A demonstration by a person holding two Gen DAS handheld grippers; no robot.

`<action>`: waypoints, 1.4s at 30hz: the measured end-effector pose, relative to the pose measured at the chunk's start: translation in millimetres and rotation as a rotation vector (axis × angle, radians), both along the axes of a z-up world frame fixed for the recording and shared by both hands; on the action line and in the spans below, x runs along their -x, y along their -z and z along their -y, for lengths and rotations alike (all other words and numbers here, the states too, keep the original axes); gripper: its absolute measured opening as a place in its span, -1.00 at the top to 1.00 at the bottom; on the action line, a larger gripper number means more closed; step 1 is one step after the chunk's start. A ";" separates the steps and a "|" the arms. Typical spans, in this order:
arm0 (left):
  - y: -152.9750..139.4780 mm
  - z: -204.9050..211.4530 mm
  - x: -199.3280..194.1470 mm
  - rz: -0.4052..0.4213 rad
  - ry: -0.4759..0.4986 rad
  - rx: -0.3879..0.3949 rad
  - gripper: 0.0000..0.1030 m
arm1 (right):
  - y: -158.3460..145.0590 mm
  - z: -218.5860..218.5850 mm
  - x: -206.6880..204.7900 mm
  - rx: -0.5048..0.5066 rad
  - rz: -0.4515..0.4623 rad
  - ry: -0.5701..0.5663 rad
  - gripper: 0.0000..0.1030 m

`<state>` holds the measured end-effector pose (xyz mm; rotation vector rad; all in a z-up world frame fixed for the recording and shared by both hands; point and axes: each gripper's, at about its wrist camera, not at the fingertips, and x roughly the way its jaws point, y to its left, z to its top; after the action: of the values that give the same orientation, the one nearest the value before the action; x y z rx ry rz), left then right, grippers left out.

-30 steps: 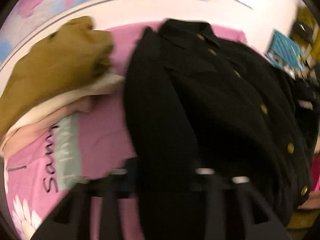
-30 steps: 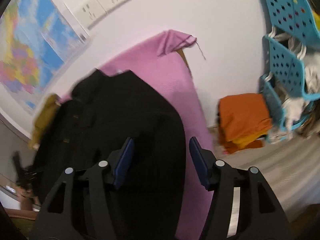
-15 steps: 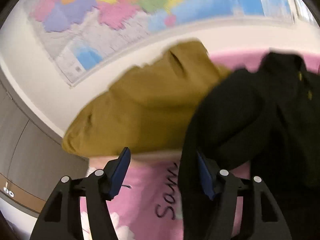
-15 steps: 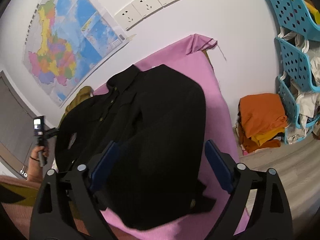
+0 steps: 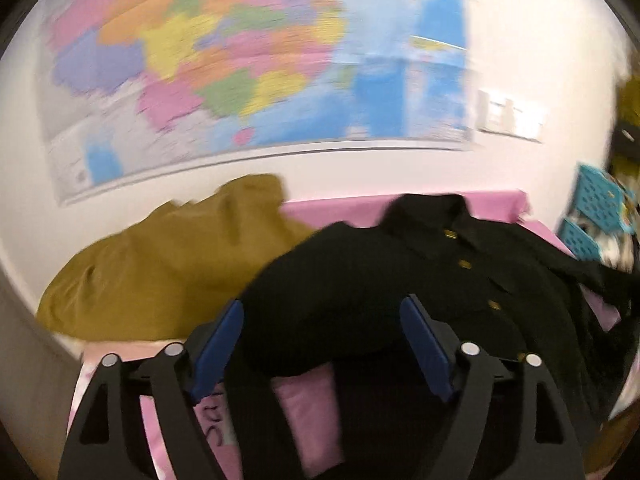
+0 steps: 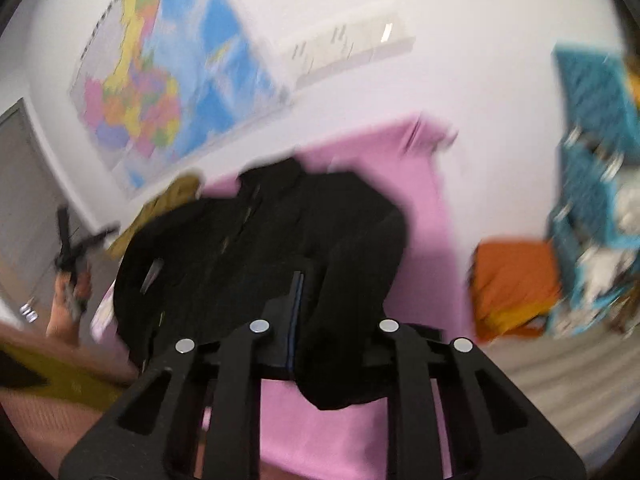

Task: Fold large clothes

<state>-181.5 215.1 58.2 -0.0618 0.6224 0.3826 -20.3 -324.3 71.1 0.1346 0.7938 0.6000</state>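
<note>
Black cardigan (image 5: 420, 280) laid buttoned-side up on pink-covered table (image 6: 416, 184), beside mustard pile (image 5: 168, 264) at far left.

Left gripper (image 5: 322, 344) just spread wide, nothing pinched; right gripper (image 6: 296, 312) just snapped together, pads meeting, apparently bare of cloth. Likely risk: sleeve draped over near right edge sliding off, dragging the garment askew before any fold.

- Colourful wall map (image 5: 248, 76) above the desk
- White sockets (image 5: 510, 117) beside it
- Blue perforated baskets (image 6: 592, 152) at right
- Orange folded stack (image 6: 516, 284) on the floor
</note>
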 end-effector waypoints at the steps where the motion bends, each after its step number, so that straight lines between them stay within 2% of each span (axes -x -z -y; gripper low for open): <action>1: 2.2 12.4 -7.4 -0.007 0.041 -0.003 -0.57 | -13.1 2.2 -4.9 0.028 0.025 0.026 0.63; 2: 5.2 21.0 -12.9 -0.013 0.079 0.005 -0.57 | -26.1 3.8 -10.8 0.043 0.044 0.045 0.63; 3: 9.2 29.8 -19.1 -0.023 0.118 0.019 -0.57 | -38.5 1.8 -19.8 0.027 0.037 0.024 0.63; 4: 13.3 33.5 -25.1 -0.032 0.143 0.029 -0.57 | -45.6 -5.9 -24.9 0.054 0.043 0.009 0.63; 7: 28.6 51.3 -44.0 -0.073 0.205 0.045 -0.57 | -54.5 -37.3 -39.0 0.123 0.032 -0.046 0.63; 10: 37.5 59.2 -56.3 -0.089 0.270 0.100 -0.57 | -58.2 -85.1 -45.8 0.163 0.019 -0.158 0.61; 13: 39.6 64.0 -63.5 -0.082 0.325 0.141 -0.57 | -60.0 -138.9 -50.7 0.152 0.007 -0.276 0.52; 17: 36.3 66.1 -68.6 -0.057 0.370 0.171 -0.58 | -44.9 -224.4 -59.5 0.129 -0.043 -0.409 0.44; 19: 32.6 64.3 -69.5 -0.042 0.386 0.184 -0.59 | -24.9 -267.6 -65.1 0.122 -0.086 -0.467 0.40; 22: 29.4 60.3 -69.8 -0.028 0.407 0.211 -0.68 | 6.5 -305.1 -75.9 0.107 -0.151 -0.487 0.35; 24: 32.8 58.9 -73.1 -0.039 0.414 0.225 -0.68 | 29.6 -319.3 -86.6 0.085 -0.216 -0.471 -0.06; 26: 37.6 58.9 -76.1 -0.059 0.422 0.239 -0.68 | 38.4 -316.0 -90.1 0.064 -0.229 -0.451 -0.05; 29: 45.3 68.3 -79.3 -0.094 0.468 0.253 -0.69 | 37.7 -288.9 -94.6 0.026 -0.208 -0.380 -0.09; 32: 52.8 93.5 -84.2 -0.118 0.535 0.209 -0.79 | 37.0 -235.9 -101.5 0.031 -0.152 -0.217 -0.21; 35: 62.3 129.5 -98.5 -0.168 0.603 0.106 -0.80 | 52.8 -184.3 -110.5 0.034 -0.185 -0.057 -0.25; 37: 71.8 149.7 -110.7 -0.218 0.633 0.030 -0.81 | 67.7 -165.8 -113.0 0.049 -0.217 -0.003 -0.26; 39: 84.8 163.8 -126.2 -0.267 0.647 -0.006 -0.81 | 84.6 -154.0 -113.6 0.055 -0.249 0.040 -0.28; 41: 102.7 169.1 -148.3 -0.344 0.605 -0.032 -0.54 | 95.5 -147.3 -115.7 0.045 -0.274 0.047 -0.29; 42: 109.4 167.9 -156.4 -0.379 0.578 -0.041 -0.18 | 102.5 -144.7 -116.8 0.033 -0.287 0.053 -0.34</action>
<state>-25.1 47.2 -51.3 0.2321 0.9698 -0.1603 96.5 -179.6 -31.4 0.2136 1.0740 0.5229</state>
